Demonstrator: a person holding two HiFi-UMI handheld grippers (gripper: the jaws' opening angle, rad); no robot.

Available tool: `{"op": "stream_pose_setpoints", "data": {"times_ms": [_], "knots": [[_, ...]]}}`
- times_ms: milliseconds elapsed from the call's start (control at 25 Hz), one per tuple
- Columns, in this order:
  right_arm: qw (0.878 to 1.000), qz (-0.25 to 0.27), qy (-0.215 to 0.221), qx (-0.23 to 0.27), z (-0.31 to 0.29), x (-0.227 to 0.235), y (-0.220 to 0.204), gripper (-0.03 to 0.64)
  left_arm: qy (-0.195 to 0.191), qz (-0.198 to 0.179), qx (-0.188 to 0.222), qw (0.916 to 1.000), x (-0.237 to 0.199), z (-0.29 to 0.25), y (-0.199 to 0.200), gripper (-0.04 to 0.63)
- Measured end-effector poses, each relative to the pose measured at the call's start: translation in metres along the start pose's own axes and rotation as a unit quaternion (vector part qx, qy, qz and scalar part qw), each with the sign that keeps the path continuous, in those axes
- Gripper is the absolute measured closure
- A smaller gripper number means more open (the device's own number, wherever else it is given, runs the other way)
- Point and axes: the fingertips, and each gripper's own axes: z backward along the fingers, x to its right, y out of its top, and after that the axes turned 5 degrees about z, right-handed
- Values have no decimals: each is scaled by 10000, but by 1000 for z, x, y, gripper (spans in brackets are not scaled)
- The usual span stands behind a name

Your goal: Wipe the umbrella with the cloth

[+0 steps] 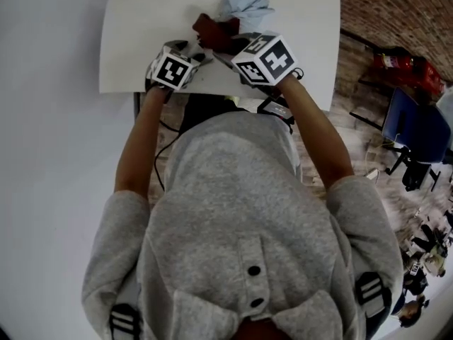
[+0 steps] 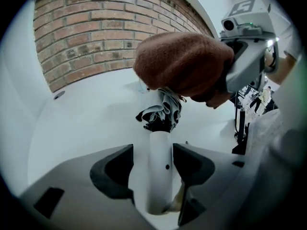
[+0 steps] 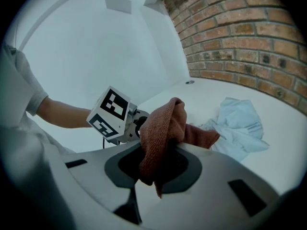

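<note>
In the left gripper view, my left gripper is shut on the white handle of a folded umbrella, whose dark and white canopy bunches just beyond the jaws. A rust-brown cloth hangs right above that canopy, and the right gripper carries it. In the right gripper view, my right gripper is shut on the cloth, with the left gripper's marker cube close behind. The head view shows both grippers together at the table's near edge, the cloth between them.
A crumpled light blue fabric lies on the white table just beyond the cloth. A brick wall stands behind the table. Chairs and clutter stand on the floor to the right.
</note>
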Motion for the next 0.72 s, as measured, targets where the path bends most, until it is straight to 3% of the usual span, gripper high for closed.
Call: {"op": "stream_pose_setpoints", "data": {"times_ms": [240,480,600,720], "knots": [[9962,305,-687,441,55,5,9,535,285,6,960,9950,-7,44,22,328],[9800,278,-1519,1252,124,17,3,537,446,277,2110,9761,-1,92,44,328],[9645,261,-2006,1699,150,27,1,537,395,338,2670,9623,8,108,57,336],[9407,187,-2506,2277,184,22,8,535,494,326,3359,9400,20,142,74,433]]}}
